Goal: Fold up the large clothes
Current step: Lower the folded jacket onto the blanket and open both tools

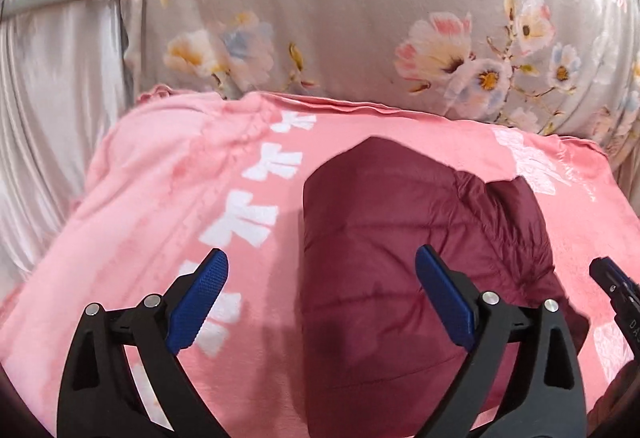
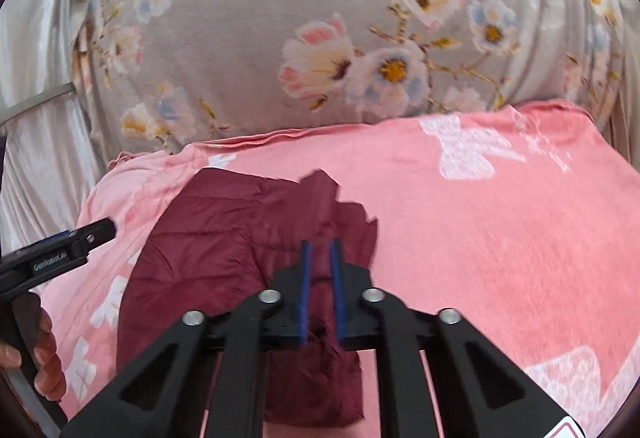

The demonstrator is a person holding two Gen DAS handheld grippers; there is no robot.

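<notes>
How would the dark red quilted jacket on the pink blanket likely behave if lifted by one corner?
The quilted jacket would probably sag and unfold, since it lies in soft, creased folds. Its puffy stitched panels suggest it is light for its bulk. The sheen of the fabric hints that it may slide on the pink blanket.

You have a dark maroon quilted jacket [image 1: 420,238] in front of you, made of puffy, slightly shiny fabric with stitched panels. It lies folded into a compact, roughly rectangular bundle, flat on the pink blanket with white bow prints, its long side running away from you. At the far end the fabric is more wrinkled, and in the right wrist view a small flap [image 2: 320,181] of the jacket [image 2: 224,238] sticks up at the far edge, while the left edge is straight and smooth.
</notes>
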